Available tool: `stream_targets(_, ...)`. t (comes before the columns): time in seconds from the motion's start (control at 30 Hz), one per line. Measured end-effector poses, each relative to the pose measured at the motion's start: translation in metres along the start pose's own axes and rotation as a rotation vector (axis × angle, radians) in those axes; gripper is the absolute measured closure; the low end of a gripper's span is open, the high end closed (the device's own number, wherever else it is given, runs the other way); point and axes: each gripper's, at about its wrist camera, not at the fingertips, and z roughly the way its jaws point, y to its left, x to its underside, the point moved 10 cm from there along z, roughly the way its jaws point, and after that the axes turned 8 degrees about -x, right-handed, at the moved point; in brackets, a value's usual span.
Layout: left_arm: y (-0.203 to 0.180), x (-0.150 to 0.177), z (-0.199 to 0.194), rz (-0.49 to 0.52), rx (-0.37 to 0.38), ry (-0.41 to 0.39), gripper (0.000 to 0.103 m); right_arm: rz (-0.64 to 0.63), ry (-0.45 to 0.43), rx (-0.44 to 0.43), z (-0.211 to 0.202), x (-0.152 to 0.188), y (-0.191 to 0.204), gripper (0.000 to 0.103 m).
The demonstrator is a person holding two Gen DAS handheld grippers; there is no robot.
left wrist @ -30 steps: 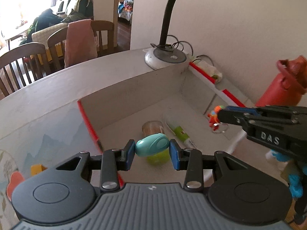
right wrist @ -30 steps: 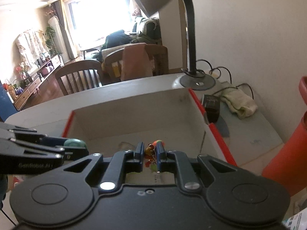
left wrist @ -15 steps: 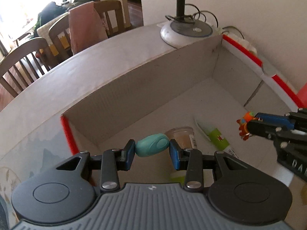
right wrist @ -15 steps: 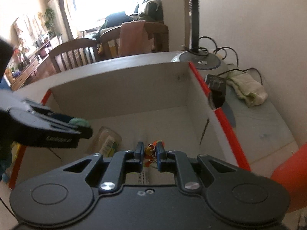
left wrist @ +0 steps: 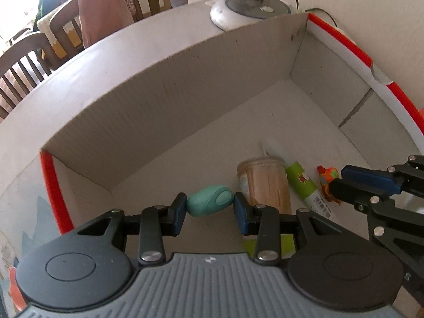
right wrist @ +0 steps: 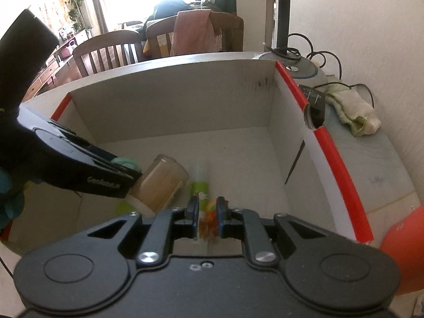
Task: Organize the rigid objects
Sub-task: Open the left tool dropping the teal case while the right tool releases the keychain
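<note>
My left gripper (left wrist: 210, 210) is shut on a teal oval object (left wrist: 210, 203) and holds it inside the open cardboard box (left wrist: 169, 84), above the floor near the left side. My right gripper (right wrist: 207, 217) is shut on a small orange toy keychain (right wrist: 210, 208), low over the box floor; it also shows in the left wrist view (left wrist: 328, 175). A clear jar of toothpicks (left wrist: 263, 182) lies on its side on the box floor, with a green and white tube (left wrist: 304, 186) beside it.
The box has red-edged side walls (right wrist: 334, 153). A lamp base (left wrist: 249, 10) with cables stands behind it. A black adapter (right wrist: 314, 103) and a folded cloth (right wrist: 352, 111) lie right of the box. A red bottle (right wrist: 400, 249) stands at right. Chairs (right wrist: 111, 50) beyond the table.
Both grippers have moved forward and down into the box with their objects still held. The jar and tube now lie close under them.
</note>
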Motion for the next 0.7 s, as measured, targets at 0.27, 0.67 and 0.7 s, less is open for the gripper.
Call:
stream_targets(0.27, -0.001, 0.007, 0.0, -0.014, 0.011, 0.033, 0.065, 0.002, 0.006, -0.017, -0.003, 0.001, 0.005, 0.08)
stream_targets(0.67, 0.003, 0.006, -0.017, -0.029, 0.016, -0.013, 0.048, 0.02, -0.018, -0.036, -0.019, 0.0, 0.012, 0.062)
stream_targets(0.7, 0.002, 0.006, -0.019, -0.033, 0.023, -0.019, 0.047, 0.023, -0.023, -0.035, -0.021, 0.0, 0.011, 0.06)
